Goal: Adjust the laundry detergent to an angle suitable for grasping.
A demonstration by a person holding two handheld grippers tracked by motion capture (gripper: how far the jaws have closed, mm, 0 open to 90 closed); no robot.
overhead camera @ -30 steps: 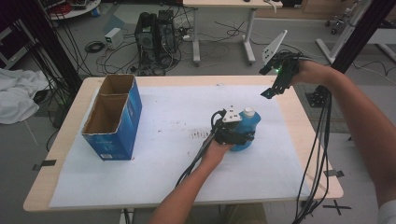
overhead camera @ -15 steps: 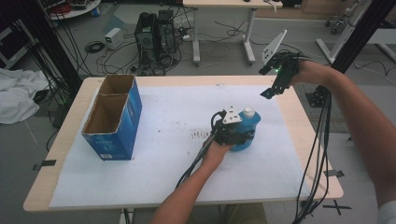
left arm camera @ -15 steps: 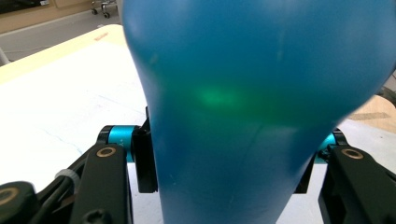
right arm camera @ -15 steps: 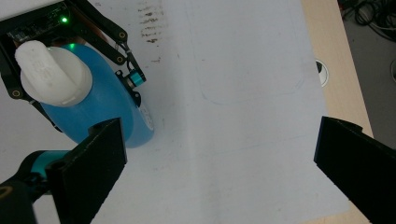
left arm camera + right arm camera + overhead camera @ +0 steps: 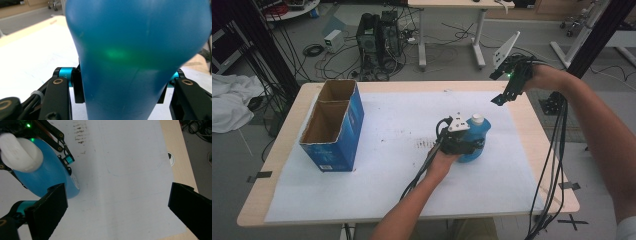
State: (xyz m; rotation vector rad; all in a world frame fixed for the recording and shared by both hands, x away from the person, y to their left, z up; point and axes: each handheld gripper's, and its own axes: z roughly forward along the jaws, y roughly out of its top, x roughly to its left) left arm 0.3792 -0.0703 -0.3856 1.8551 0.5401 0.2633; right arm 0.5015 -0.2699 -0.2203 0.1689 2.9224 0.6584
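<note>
The left tongs [image 5: 468,142] have just been closing, and their two black jaws now press on either side of the blue plastic bottle with the white cap [image 5: 475,136], clamped around its narrower waist; in the left gripper view the bottle's blue body [image 5: 135,50] sits squarely between the pads [image 5: 78,87]. The bottle stands upright on the white paper sheet [image 5: 387,190] covering the bench [image 5: 282,150], directly ahead of the left tongs and touching them on both sides.

The right tongs [image 5: 507,82] hang in the air beyond and above the bottle, well apart from it, jaws spread wide with nothing between them. Their own camera looks down on the bottle's white cap [image 5: 18,152] off to one side of the jaws.

The open blue cardboard box with two compartments [image 5: 332,127] stands well away from both tongs, on the far side of the left pair from the bottle.

Judging the risks: the bottle wall is smooth and rounded, so a lift could let it slide down through the pads or swing about the pinch line, tipping cap-first. The body may also dent under squeeze, loosening the hold. If the box is the destination, the bottle's broad body could catch on a compartment rim.
</note>
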